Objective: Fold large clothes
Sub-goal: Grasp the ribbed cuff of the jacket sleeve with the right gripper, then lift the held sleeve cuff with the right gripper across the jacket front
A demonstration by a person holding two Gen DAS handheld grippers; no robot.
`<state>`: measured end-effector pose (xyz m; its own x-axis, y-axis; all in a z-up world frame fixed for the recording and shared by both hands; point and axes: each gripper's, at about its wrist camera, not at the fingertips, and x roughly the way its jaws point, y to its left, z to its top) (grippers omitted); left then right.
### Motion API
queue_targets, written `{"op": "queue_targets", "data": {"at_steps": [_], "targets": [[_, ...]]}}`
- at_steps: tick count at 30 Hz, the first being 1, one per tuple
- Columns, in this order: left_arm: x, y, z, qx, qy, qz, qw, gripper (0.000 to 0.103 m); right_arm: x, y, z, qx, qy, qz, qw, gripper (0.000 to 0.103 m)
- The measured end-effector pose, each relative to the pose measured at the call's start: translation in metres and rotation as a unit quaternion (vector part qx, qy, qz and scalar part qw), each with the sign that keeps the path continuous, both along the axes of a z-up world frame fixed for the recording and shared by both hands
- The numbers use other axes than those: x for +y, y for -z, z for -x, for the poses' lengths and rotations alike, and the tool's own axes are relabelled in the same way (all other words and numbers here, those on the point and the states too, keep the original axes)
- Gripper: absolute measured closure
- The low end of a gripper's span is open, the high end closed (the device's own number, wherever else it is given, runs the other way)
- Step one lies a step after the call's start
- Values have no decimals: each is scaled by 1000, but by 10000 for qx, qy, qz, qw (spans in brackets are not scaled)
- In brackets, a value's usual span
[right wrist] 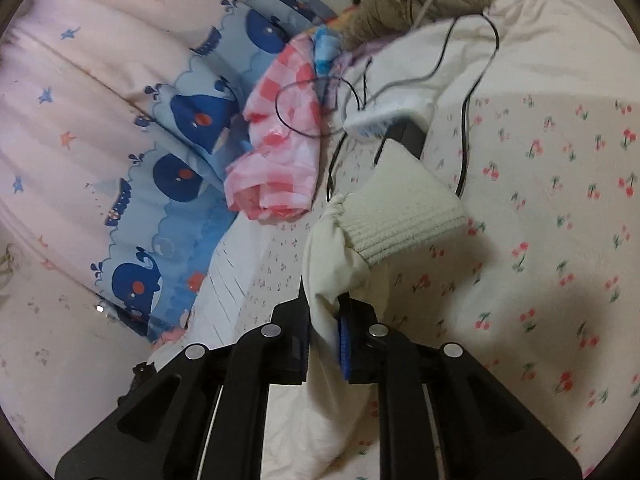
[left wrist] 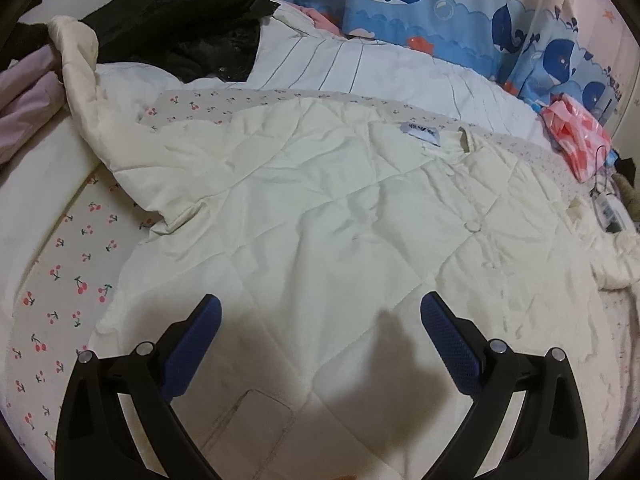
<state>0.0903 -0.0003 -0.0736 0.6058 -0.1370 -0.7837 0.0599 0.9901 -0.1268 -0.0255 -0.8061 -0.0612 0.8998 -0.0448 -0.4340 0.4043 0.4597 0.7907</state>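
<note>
Careful: your right gripper (right wrist: 325, 334) is clamped on the cream sleeve (right wrist: 332, 280), left gripper (left wrist: 320, 312) apart; cables (right wrist: 464, 128) just ahead could snag the cuff (right wrist: 404, 208).

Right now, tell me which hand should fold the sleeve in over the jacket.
Right. The right gripper has its jaws shut on the sleeve below the ribbed cuff; the left gripper hangs open over the jacket, holding nothing.

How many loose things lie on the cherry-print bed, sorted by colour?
Cream: 1, quilted padded jacket
Black: 1, crumpled fuzzy garment
Lilac: 1, bunched cloth
Pink-and-white checked: 1, plastic bag
Total: 4
</note>
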Motion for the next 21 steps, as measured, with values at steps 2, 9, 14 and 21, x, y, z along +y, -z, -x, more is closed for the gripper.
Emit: {"op": "queue_targets", "data": {"at_steps": [2,9,14,21], "targets": [[0,-2,0,-20,4,-27,10000,7,16,-20,-7,-252,-98,120,9996,92],[0,-9,4,10,53,-141,9999,7,102,-106,-52,-808,-849,684,9908,93],[5,-18,6,-108,24,-214,9997,7,192,-153,-92,-941,-1640,1081,9760,93],[19,-24,6,-82,-123,-123,9998,7,325,-181,-139,-1098,-2699,1292,9478,93]]}}
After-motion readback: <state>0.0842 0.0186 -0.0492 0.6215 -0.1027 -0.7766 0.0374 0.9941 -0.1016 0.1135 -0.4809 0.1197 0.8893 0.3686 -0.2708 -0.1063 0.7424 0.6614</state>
